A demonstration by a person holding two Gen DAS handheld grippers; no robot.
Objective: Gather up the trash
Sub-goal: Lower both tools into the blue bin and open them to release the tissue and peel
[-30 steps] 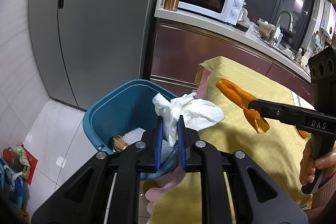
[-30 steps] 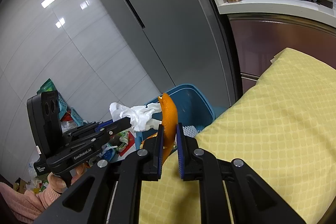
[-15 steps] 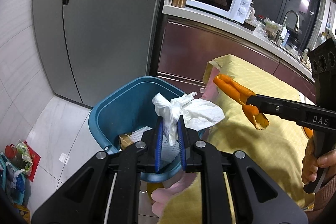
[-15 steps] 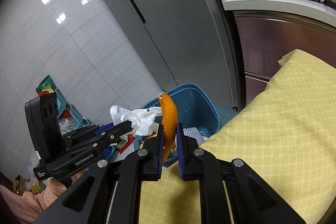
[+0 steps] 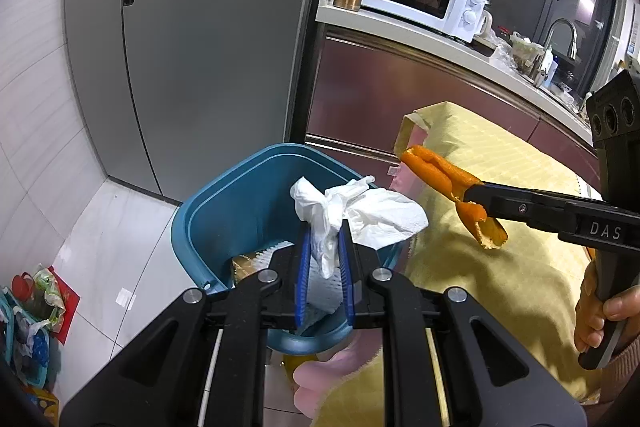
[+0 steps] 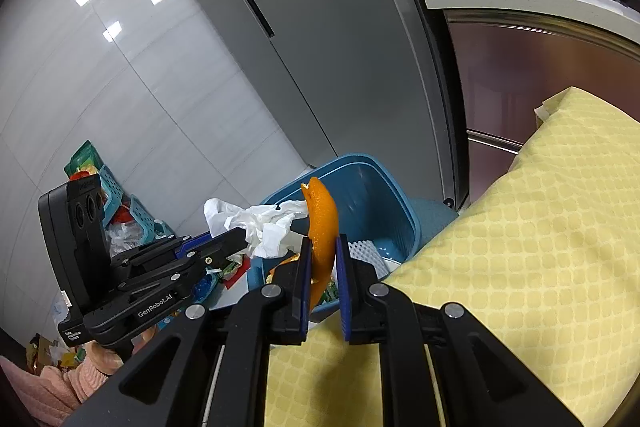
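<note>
Tissue (image 5: 352, 215) pinched in left claw (image 5: 325, 267) above bin (image 5: 240, 195), contents mostly hidden, right claw (image 6: 323, 267) clamping orange peel (image 6: 322, 223).

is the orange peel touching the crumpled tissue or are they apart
Apart. The left wrist view shows a clear gap between the orange peel in the right gripper and the crumpled tissue in the left gripper.

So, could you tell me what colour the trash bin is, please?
The trash bin is teal blue, clearest in the left wrist view.
</note>
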